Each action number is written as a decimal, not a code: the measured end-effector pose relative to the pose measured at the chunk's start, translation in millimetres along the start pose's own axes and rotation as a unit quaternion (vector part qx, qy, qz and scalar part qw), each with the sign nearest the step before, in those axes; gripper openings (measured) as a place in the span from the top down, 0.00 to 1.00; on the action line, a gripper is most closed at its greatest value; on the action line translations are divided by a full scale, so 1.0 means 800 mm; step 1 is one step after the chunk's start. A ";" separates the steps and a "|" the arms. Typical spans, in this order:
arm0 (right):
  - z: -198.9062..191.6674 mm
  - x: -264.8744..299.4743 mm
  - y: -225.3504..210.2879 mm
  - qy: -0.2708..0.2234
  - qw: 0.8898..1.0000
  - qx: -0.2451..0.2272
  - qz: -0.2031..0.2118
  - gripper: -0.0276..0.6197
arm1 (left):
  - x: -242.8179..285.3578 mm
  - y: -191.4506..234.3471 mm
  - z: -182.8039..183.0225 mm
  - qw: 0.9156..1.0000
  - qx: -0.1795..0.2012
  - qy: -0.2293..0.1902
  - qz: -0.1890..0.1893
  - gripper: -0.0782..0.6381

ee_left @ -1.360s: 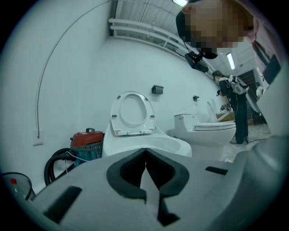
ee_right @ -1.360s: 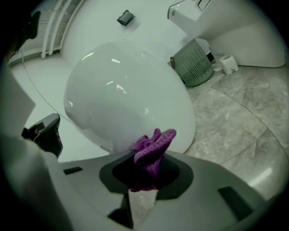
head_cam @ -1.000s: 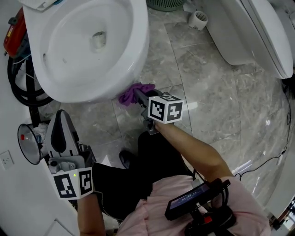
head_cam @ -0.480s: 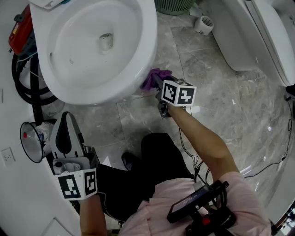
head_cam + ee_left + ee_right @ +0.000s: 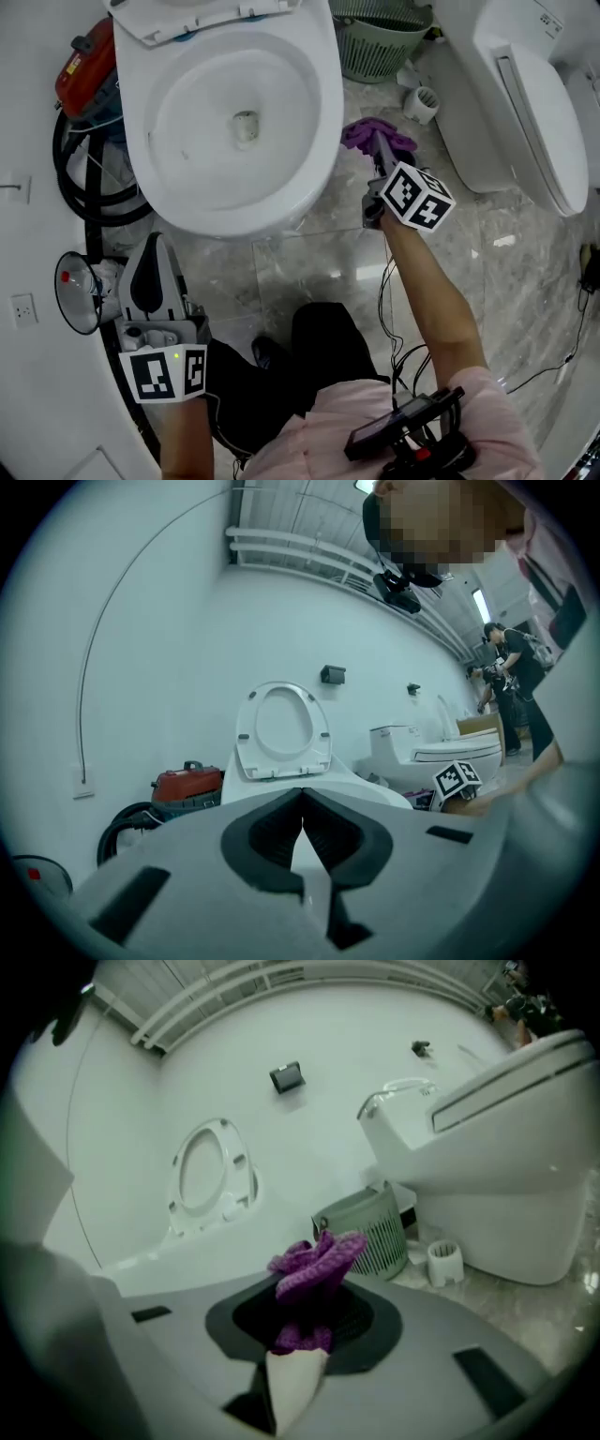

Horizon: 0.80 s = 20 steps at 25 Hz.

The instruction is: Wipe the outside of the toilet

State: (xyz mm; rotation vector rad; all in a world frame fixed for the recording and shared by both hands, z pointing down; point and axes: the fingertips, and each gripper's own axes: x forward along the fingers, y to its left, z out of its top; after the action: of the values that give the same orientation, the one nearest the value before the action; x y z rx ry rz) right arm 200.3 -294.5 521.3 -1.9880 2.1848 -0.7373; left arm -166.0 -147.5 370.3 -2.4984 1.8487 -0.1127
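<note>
A white toilet [image 5: 234, 122] with its seat and lid raised fills the upper middle of the head view; it also shows in the left gripper view as the toilet [image 5: 281, 752]. My right gripper [image 5: 377, 150] is shut on a purple cloth [image 5: 375, 134], held against the right outer side of the bowl. In the right gripper view the cloth [image 5: 314, 1265] bunches out between the jaws, with the bowl's side to its left. My left gripper [image 5: 155, 272] hangs low at the left, away from the bowl, jaws together and holding nothing.
A green slatted bin [image 5: 380, 42] and a small white cup [image 5: 422, 103] stand behind the cloth. A second toilet [image 5: 525, 103] is at the right. A red vacuum [image 5: 80, 75] with black hose [image 5: 89, 202] lies left. Cables [image 5: 553, 361] trail on the marble floor.
My right gripper has carried the purple cloth from the front of the bowl round along its right side toward the back. The left gripper has stayed put.
</note>
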 end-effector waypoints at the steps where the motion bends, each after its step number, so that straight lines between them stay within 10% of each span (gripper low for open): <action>1: 0.027 -0.009 0.013 -0.022 1.000 -0.006 0.007 0.81 | 0.003 0.002 0.011 1.000 -0.001 -0.007 0.001 0.88; 10: 0.172 -0.095 0.183 -0.099 0.983 -0.111 0.104 0.79 | 0.038 -0.015 0.127 0.997 0.005 -0.074 -0.006 0.88; 20: 0.129 -0.139 0.295 -0.113 0.967 -0.176 0.147 0.79 | 0.065 -0.037 0.144 0.997 0.023 -0.072 -0.004 0.88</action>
State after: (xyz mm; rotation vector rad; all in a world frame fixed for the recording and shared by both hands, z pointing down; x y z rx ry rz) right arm 41.2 -209.3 306.8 -1.7111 2.5160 -0.0830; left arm -113.4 -190.7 259.3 -2.4134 1.7607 0.0249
